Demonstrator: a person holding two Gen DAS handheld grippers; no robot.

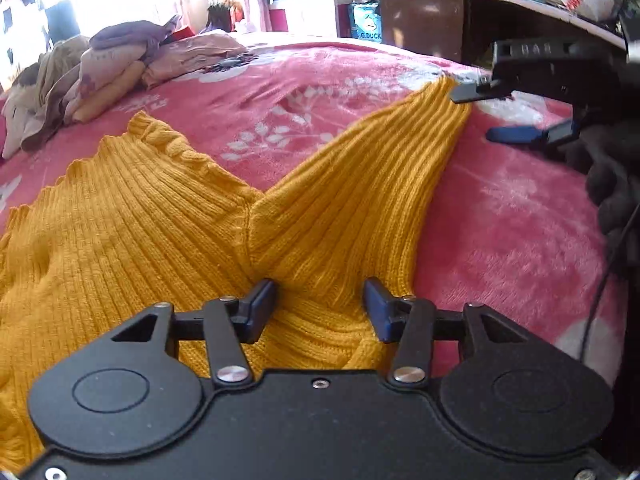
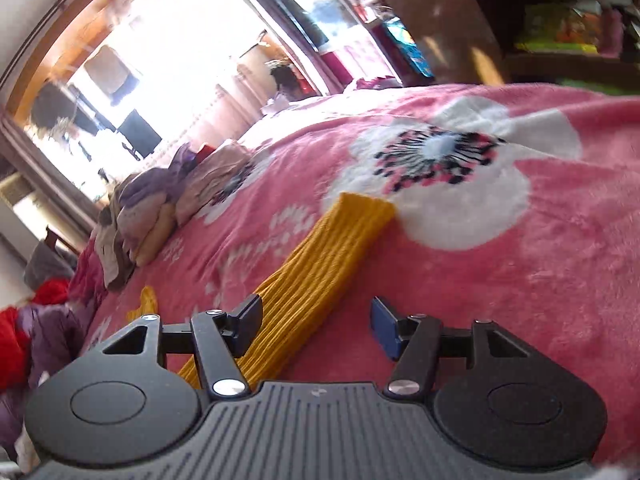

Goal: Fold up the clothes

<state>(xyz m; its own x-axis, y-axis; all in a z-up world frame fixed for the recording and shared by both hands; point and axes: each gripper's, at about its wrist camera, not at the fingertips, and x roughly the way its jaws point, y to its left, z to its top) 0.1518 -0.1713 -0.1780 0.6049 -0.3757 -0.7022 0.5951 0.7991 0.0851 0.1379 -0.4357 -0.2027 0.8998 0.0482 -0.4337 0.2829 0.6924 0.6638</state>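
A mustard-yellow ribbed sweater (image 1: 132, 216) lies on the pink floral blanket (image 1: 500, 240). One sleeve (image 1: 360, 184) stretches away to the right, and its cuff (image 1: 444, 92) ends near my right gripper (image 1: 486, 114). That gripper is open, with its jaws just beyond the cuff and nothing between them. My left gripper (image 1: 320, 308) hovers open over the knit where the sleeve joins the body. In the right wrist view the sleeve (image 2: 312, 280) runs diagonally up to the cuff (image 2: 362, 210). There it passes under the left finger of the open right gripper (image 2: 316, 326).
A pile of folded clothes (image 1: 120, 60) sits at the bed's far left, seen too as the pile (image 2: 160, 216). A wooden desk with a cluttered shelf (image 1: 432, 16) stands behind the bed on the right. Red and purple garments (image 2: 24, 340) lie off the bed's left side. A dark sleeve (image 1: 616, 188) holds the right gripper.
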